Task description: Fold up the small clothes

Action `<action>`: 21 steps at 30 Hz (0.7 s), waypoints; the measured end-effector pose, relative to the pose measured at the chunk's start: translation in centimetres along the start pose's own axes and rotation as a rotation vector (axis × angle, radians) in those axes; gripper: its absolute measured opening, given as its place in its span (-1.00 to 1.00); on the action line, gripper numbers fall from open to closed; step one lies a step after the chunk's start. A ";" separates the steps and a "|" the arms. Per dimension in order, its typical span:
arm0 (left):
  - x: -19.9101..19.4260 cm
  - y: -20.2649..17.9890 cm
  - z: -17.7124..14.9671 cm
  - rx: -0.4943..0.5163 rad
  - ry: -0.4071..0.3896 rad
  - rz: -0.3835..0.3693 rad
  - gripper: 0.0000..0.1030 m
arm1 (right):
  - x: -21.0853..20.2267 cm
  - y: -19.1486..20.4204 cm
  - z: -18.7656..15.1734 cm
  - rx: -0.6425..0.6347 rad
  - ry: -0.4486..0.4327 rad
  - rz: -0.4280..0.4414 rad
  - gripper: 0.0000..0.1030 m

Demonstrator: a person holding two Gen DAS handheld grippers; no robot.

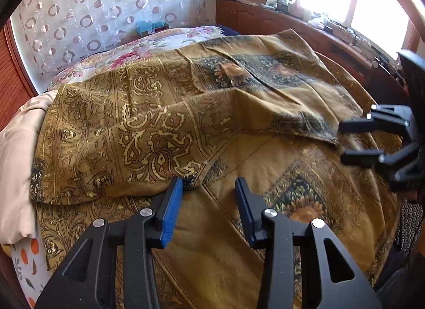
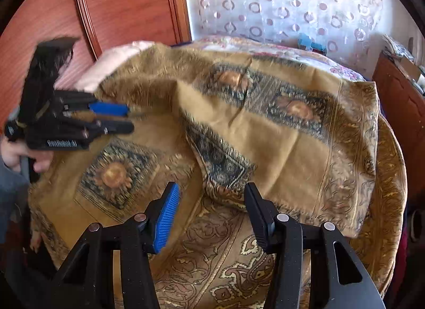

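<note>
Left wrist view: left gripper [image 1: 208,189] has its jaws apart, nothing pinched. Blue pad [image 1: 172,210] sits just beside the folded edge of the paisley cloth [image 1: 148,133], which lies partly doubled over on the bed [image 1: 16,149]. Risk: the cloth and the layer under it share the same ochre print, so the jaws could bite both layers, or only the lower one, and drag everything. Right gripper [image 1: 342,141] shows at the frame's right, fingers spread near the cloth's far hem, not clamped on anything I can see.

Right wrist view: right gripper [image 2: 212,197] is also released, jaws either side of a dark-bordered corner flap [image 2: 220,160] but pads not pressing. Image is blurred, so contact is hard to call. Left gripper [image 2: 124,117] hovers near the opposite edge. Risk: if one side closes on its hem and the other misses, the fold goes skewed. Soft bedding may also let the hem sink under the pads.
</note>
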State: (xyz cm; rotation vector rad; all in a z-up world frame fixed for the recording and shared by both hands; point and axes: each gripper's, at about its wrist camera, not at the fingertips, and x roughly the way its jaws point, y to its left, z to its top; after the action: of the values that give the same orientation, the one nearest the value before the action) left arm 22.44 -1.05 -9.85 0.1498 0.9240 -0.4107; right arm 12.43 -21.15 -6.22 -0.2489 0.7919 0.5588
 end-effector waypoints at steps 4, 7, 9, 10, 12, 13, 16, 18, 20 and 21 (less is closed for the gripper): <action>0.4 -0.1 0.4 0.007 0.003 0.023 -0.18 | 0.2 1.0 -0.4 -0.012 0.002 -0.028 -0.03; 0.5 -0.2 0.7 0.010 0.000 0.055 -0.18 | 0.7 1.2 0.0 -0.031 -0.005 -0.064 -0.16; 0.4 -0.1 0.8 0.014 -0.015 0.085 -0.18 | 0.6 1.2 -0.2 -0.028 -0.014 -0.082 -0.29; 0.2 0.0 0.8 0.015 -0.032 0.095 -0.18 | 0.9 1.4 0.0 -0.026 -0.016 -0.089 -0.33; -0.4 0.0 0.8 0.003 -0.069 0.101 -0.18 | 1.5 1.5 0.1 -0.020 -0.020 -0.093 -0.39; -0.5 0.1 0.8 0.000 -0.069 0.098 -0.18 | 1.2 1.5 0.0 -0.015 -0.021 -0.090 -0.39; 0.2 0.3 1.1 0.009 -0.035 0.122 -0.18 | 1.1 1.5 -0.3 -0.015 -0.024 -0.090 -0.40; 0.8 0.6 1.2 0.010 -0.020 0.125 -0.18 | 1.0 1.5 -0.4 -0.018 -0.025 -0.092 -0.40; 0.9 0.7 1.3 0.006 -0.017 0.117 -0.18 | 0.9 1.5 -0.5 -0.019 -0.027 -0.096 -0.42; 0.9 0.7 1.4 0.008 -0.015 0.114 -0.18 | 0.9 1.6 -0.5 -0.020 -0.030 -0.099 -0.44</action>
State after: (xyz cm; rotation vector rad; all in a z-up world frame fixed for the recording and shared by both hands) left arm 24.26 -1.05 -9.79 0.2051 0.8942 -0.3091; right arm 11.75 -19.73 -7.25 -0.2962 0.7412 0.4765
